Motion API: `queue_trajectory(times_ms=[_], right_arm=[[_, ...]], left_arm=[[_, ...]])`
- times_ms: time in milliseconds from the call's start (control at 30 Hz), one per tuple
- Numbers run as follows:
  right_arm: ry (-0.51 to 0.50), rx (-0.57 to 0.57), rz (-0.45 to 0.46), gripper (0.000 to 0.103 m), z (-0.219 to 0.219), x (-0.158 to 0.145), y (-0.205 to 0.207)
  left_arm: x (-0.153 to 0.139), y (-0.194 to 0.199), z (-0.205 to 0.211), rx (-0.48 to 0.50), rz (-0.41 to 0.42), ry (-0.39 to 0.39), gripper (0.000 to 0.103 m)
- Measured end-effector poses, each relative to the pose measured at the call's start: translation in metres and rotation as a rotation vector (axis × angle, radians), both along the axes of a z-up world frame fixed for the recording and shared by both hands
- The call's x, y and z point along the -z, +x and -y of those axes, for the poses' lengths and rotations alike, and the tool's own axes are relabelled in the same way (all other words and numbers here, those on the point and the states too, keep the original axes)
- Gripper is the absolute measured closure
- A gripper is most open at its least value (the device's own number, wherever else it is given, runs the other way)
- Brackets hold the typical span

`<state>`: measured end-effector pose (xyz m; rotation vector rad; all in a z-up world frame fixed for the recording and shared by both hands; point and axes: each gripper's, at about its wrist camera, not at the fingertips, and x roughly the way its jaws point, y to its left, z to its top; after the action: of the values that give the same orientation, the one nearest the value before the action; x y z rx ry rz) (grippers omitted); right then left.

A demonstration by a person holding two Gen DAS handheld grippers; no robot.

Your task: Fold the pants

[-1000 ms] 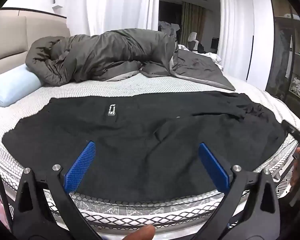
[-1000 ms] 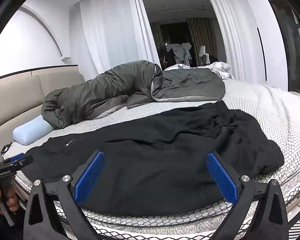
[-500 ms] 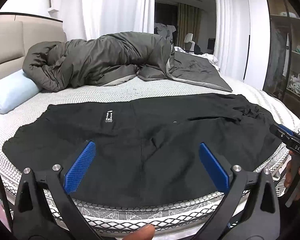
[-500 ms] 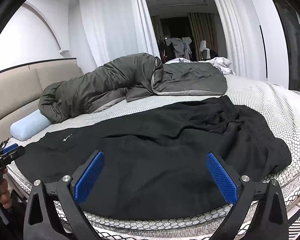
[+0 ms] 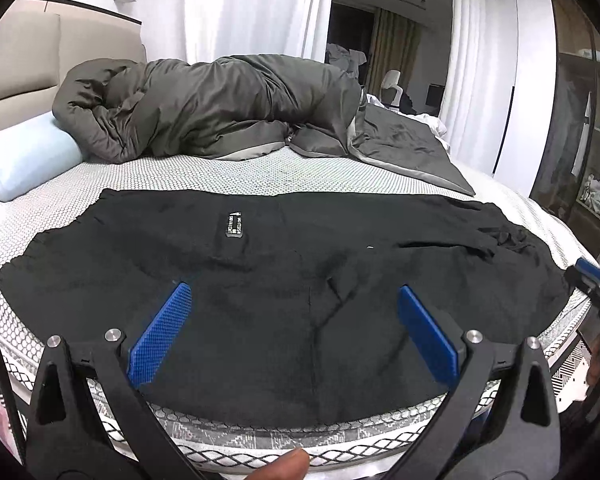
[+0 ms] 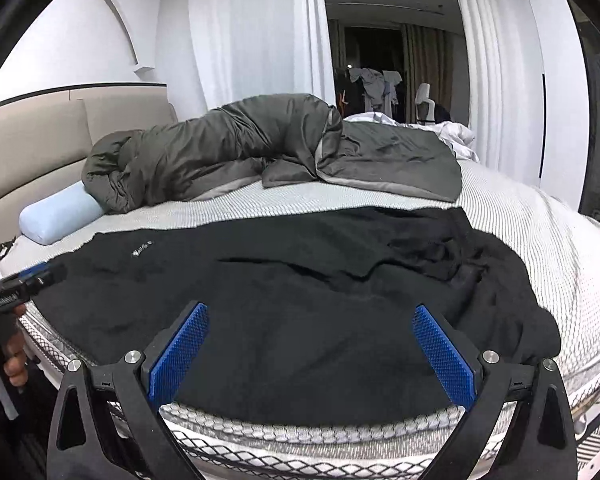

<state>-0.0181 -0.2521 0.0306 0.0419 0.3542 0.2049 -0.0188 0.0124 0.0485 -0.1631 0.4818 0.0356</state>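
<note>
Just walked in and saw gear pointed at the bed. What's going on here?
A person holds two-finger tongs in each hand over black pants spread across the mattress, near its front edge. The left tongs and right tongs are both open and hold nothing. The pants lie mostly flat, bunched at one end, with no fold made yet. A grey duvet and a light blue pillow sit further back on the bed.

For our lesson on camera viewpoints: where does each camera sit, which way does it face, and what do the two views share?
Left wrist: on the left gripper at the bed's near edge, facing the black pants; a fingertip shows below.
Right wrist: on the right gripper, further right, facing the pants' rumpled end; the left hand shows.
Shared: pants, grey duvet, blue pillow.
</note>
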Motion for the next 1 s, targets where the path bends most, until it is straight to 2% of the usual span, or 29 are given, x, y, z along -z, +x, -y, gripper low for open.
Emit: queue_trajectory(times_ms=[200, 400, 600, 767, 1000], right_arm=[[-0.003, -0.007, 0.02, 0.0, 0.011, -0.013, 0.017], [-0.012, 0.011, -0.003, 0.0, 0.029, -0.01, 0.047], [0.002, 0.007, -0.019, 0.0, 0.037, -0.01, 0.06], [-0.019, -0.003, -0.027, 0.0, 0.032, -0.009, 0.063], [-0.017, -0.007, -0.031, 0.0, 0.026, 0.003, 0.068]], left_arm=[[0.003, 0.016, -0.002, -0.018, -0.025, 0.038, 0.001], [0.006, 0.035, -0.009, -0.036, -0.046, 0.085, 0.001], [0.004, 0.052, -0.016, -0.038, -0.08, 0.063, 0.001], [-0.002, 0.055, -0.015, -0.034, -0.064, 0.075, 0.001], [0.013, 0.06, -0.018, -0.046, -0.096, 0.083, 0.001]])
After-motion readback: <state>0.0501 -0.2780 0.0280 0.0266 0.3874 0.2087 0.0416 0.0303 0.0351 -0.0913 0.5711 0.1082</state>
